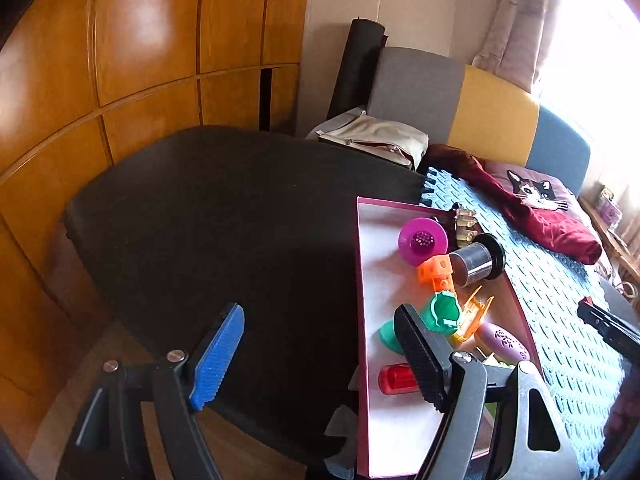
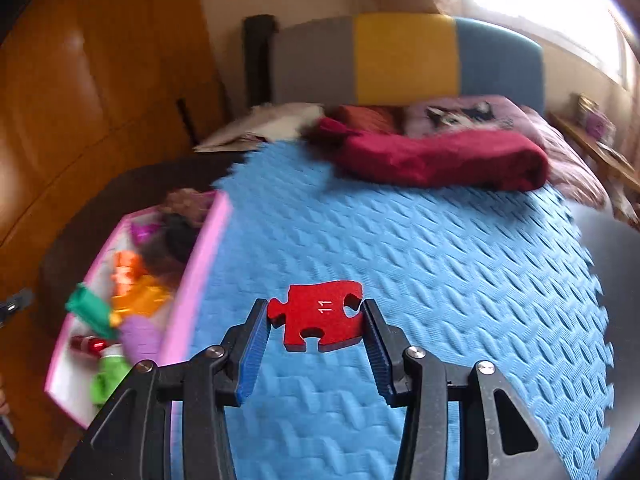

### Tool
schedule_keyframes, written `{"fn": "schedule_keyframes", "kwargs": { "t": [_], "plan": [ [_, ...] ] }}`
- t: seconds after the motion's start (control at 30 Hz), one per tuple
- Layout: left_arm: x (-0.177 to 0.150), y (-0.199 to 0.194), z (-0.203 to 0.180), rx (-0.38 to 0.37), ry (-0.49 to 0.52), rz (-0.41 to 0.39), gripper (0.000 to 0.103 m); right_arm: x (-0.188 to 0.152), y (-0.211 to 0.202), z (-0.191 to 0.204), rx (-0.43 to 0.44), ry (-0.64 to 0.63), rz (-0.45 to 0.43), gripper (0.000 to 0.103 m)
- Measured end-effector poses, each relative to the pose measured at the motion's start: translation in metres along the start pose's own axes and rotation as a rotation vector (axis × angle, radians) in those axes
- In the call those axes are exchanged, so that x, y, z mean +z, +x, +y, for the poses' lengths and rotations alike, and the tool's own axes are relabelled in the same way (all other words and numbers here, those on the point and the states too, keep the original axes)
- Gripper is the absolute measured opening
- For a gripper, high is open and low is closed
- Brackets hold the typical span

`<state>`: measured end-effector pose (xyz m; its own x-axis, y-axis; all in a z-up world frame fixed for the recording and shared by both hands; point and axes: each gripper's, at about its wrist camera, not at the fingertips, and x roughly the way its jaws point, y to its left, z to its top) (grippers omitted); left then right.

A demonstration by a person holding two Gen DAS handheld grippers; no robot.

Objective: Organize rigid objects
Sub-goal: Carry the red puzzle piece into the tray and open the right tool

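puzzle piece [image 2: 318,318], red and marked 11, sits pinched by its side edges in my right gripper [image 2: 316,332], lifted above the blue foam mat [image 2: 440,248], right of the pink box [image 2: 200,264]. it looks flat, stiff, light; thin edges could pivot. my left gripper [image 1: 320,356] gapes empty beside the box's plastic clutter.

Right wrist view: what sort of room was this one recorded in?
Most likely a bedroom at home. A bed with a grey, yellow and blue padded headboard holds a cat-print pillow and a folded dark red cloth, and wooden wardrobe doors line the left side.
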<state>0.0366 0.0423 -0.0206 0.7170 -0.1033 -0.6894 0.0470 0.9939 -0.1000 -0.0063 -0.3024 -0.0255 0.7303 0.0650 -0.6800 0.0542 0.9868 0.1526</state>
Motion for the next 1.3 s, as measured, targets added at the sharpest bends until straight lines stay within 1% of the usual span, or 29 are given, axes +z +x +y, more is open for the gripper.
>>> {"fn": "schedule_keyframes", "kwargs": {
  "t": [0.17, 0.27, 0.37, 0.47, 0.57, 0.63, 0.73, 0.8, 0.93, 1.07, 1.17, 1.3],
  "plan": [
    [0.000, 0.000, 0.004, 0.003, -0.009, -0.003, 0.078, 0.001, -0.011, 0.068, 0.151, -0.151, -0.007, 0.046],
    [0.001, 0.000, 0.007, 0.005, -0.016, -0.006, 0.078, -0.005, -0.015, 0.108, 0.243, -0.236, 0.005, 0.046],
    [0.002, -0.001, 0.009, 0.006, -0.021, -0.009, 0.078, -0.013, -0.011, 0.142, 0.334, -0.310, 0.053, 0.046],
    [0.002, -0.001, 0.011, 0.009, -0.025, -0.009, 0.078, -0.023, -0.004, 0.166, 0.395, -0.365, 0.106, 0.046],
    [0.001, 0.001, 0.014, 0.013, -0.032, -0.004, 0.078, -0.031, 0.007, 0.180, 0.400, -0.393, 0.155, 0.046],
    [0.000, 0.002, 0.015, 0.013, -0.033, 0.001, 0.078, -0.035, 0.018, 0.184, 0.400, -0.396, 0.207, 0.046],
    [-0.002, 0.004, 0.015, 0.012, -0.032, 0.007, 0.078, -0.041, 0.033, 0.188, 0.364, -0.423, 0.248, 0.046],
    [-0.003, 0.005, 0.014, 0.011, -0.027, 0.011, 0.078, -0.046, 0.049, 0.189, 0.308, -0.435, 0.287, 0.046],
    [-0.005, 0.006, 0.012, 0.009, -0.016, 0.016, 0.078, -0.053, 0.056, 0.195, 0.263, -0.474, 0.275, 0.046],
    [-0.005, 0.005, 0.009, 0.010, -0.006, 0.011, 0.078, -0.054, 0.058, 0.195, 0.258, -0.497, 0.266, 0.046],
    [-0.005, 0.004, 0.006, 0.013, -0.002, 0.007, 0.078, -0.056, 0.059, 0.197, 0.232, -0.523, 0.252, 0.047],
    [-0.005, 0.001, 0.004, 0.016, 0.006, 0.000, 0.078, -0.056, 0.056, 0.195, 0.237, -0.513, 0.244, 0.048]
  ]
}}
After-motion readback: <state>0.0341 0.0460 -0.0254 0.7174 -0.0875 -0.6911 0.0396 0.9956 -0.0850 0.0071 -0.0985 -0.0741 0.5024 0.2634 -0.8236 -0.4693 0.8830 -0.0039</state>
